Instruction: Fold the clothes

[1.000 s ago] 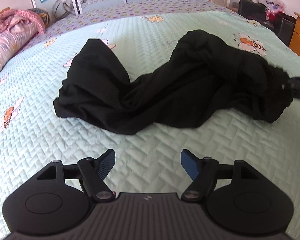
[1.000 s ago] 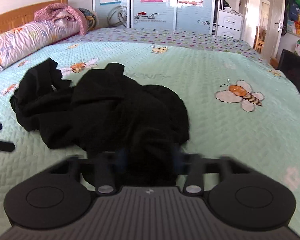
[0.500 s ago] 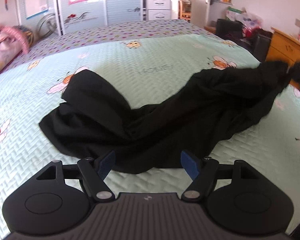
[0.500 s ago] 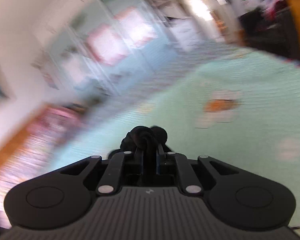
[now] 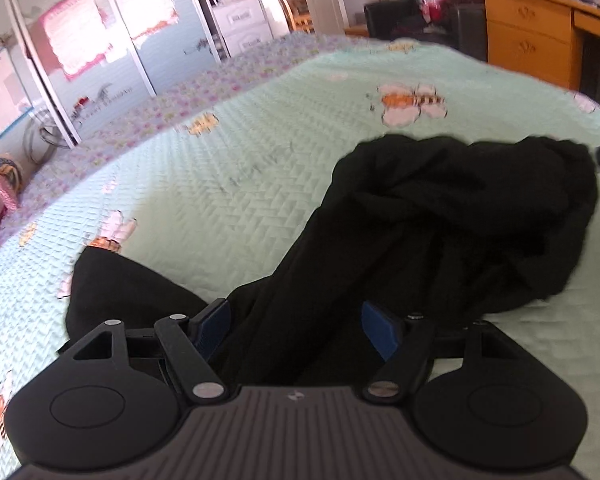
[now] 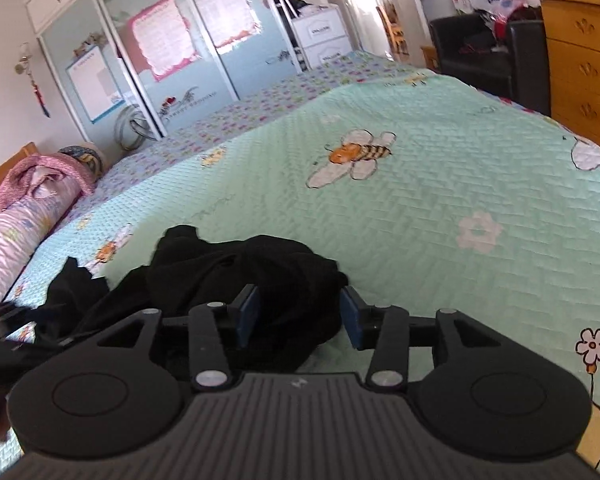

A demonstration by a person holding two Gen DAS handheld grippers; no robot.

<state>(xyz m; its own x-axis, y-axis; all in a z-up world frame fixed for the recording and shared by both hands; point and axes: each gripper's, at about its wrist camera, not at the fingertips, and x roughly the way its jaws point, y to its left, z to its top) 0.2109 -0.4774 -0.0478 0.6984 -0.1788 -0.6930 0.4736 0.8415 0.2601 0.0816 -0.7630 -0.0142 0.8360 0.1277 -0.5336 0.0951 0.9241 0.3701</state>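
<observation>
Crumpled black fabric garment (image 5: 440, 216) lies bunched on the quilted mint-green bedspread (image 6: 440, 168). Left gripper (image 5: 296, 330) wide open, cloth between, unpinched. Right gripper (image 6: 298, 316) opening, cloth released. Risk: bunched layers get grabbed together, skewing the fold.

**Both my grippers tilt down, jaws apart**

My left gripper (image 5: 296, 330) angles downward with its blue pads spread wide, gripping nothing. My right gripper (image 6: 298, 316) also points downward, its jaws opening, pads pressing nothing.
</observation>
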